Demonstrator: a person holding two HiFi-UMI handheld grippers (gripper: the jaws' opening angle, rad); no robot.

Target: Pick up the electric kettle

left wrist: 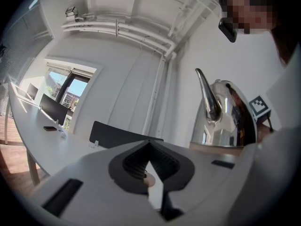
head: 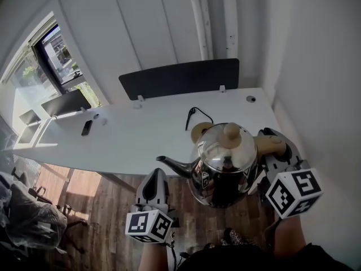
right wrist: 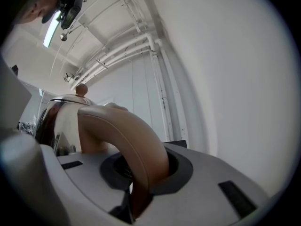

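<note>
Our right gripper (right wrist: pixel 141 175) clamps the tan handle (right wrist: pixel 124 131) of the electric kettle (head: pixel 223 162), the part made for lifting, and holds it clear of its base (head: pixel 198 132) at the table (head: pixel 130 143) edge. Our left gripper (head: pixel 154 176), closed and empty, hangs beside the spout (head: pixel 175 165), apparently unneeded.

a chrome kettle (head: pixel 223 162) is shown over the near edge of a white table (head: pixel 141 143), taken at its beige handle (head: pixel 269 144) by the right gripper (head: pixel 276 152). the left gripper (head: pixel 153 186) is held below the spout (head: pixel 172 164), apart from it. a round base (head: pixel 199 131) and black cord (head: pixel 194 116) are seen on the table behind.
</note>
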